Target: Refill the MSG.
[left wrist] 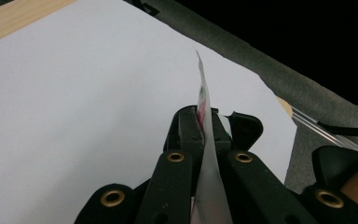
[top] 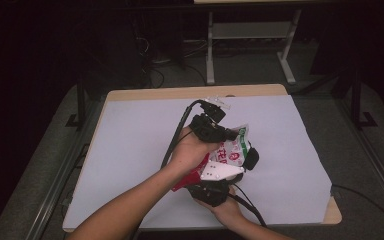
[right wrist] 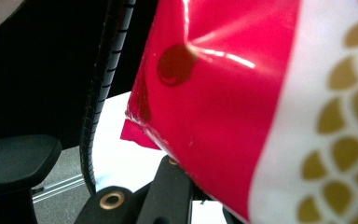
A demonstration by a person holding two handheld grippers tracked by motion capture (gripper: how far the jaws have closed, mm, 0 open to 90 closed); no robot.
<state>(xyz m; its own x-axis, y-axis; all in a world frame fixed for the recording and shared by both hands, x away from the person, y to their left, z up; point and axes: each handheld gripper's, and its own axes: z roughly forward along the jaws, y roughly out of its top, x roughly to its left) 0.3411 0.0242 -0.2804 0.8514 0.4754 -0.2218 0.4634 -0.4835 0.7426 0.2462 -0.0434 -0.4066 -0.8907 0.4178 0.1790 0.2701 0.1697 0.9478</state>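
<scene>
In the right gripper view the red and white snack bag (right wrist: 242, 107) runs off the top, right and bottom edges and covers the right tool's tips. In the high view, print on the bag (top: 234, 146) at centre is too small to read, and the forearms are cut by the bottom edge. In the left gripper view the bag edge (left wrist: 206, 140) hides the pad faces.

Bare white sheet (top: 130, 150) around snack bag (top: 234, 145)

On the bag (top: 234, 148) I see red characters on the white panel in my high view, beside a green patch — too small and blurred for me to read. My gripper views give me only its red face and gold scale pattern — no lettering. Nothing else carries legible text.
</scene>
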